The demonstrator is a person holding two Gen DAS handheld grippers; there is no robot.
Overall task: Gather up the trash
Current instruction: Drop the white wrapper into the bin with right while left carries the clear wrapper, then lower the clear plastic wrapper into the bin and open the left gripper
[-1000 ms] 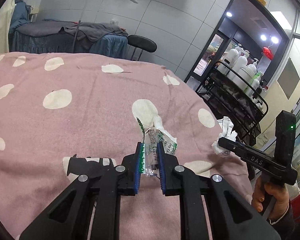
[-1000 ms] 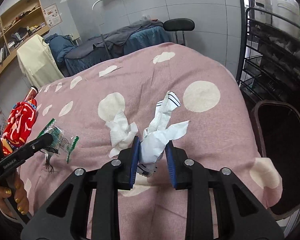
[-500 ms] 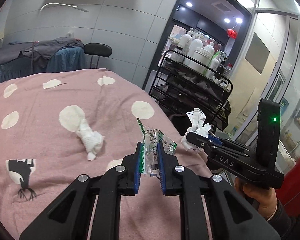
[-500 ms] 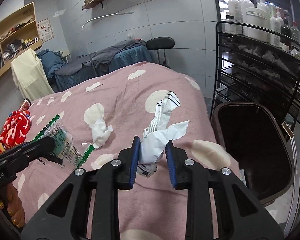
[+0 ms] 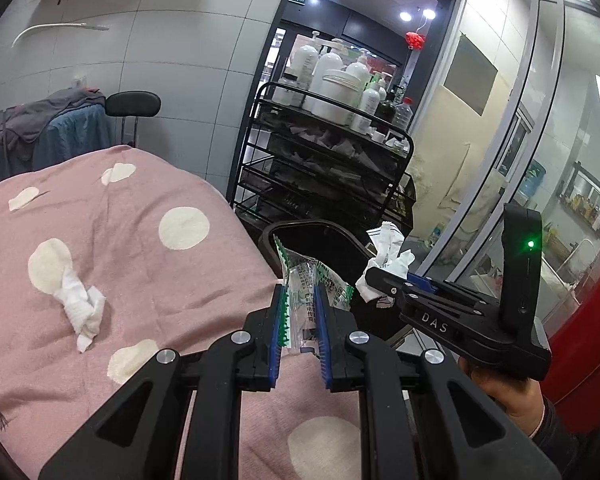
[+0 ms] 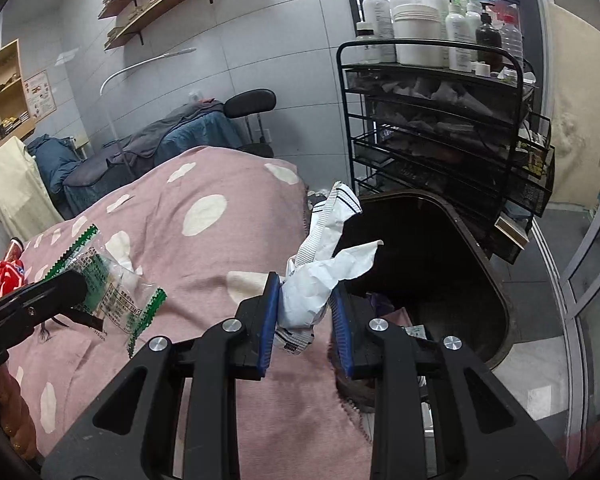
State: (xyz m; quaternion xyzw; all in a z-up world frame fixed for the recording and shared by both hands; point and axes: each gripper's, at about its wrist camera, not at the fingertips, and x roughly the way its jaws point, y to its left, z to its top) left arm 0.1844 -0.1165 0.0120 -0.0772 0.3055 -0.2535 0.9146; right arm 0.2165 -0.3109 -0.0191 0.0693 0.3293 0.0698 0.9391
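Observation:
My left gripper (image 5: 298,312) is shut on a clear plastic wrapper with green edges (image 5: 304,276), held near the bed's right edge; the wrapper also shows in the right wrist view (image 6: 112,280). My right gripper (image 6: 304,308) is shut on a crumpled white wrapper (image 6: 320,272), held at the rim of a dark trash bin (image 6: 452,248). In the left wrist view the right gripper (image 5: 384,280) holds the white wrapper (image 5: 388,248) over the bin (image 5: 324,240). A crumpled white tissue (image 5: 80,300) lies on the pink spotted blanket (image 5: 140,248).
A black wire rack (image 6: 440,120) with white bottles stands just behind the bin. A glass door (image 5: 540,160) is on the right. A red patterned item (image 6: 0,280) lies at the bed's far left. A second bed and a stool (image 6: 248,104) stand behind.
Both grippers have swung right with their wrappers, from over the middle of the bed to its right edge by the bin. The tissue has stayed on the blanket.

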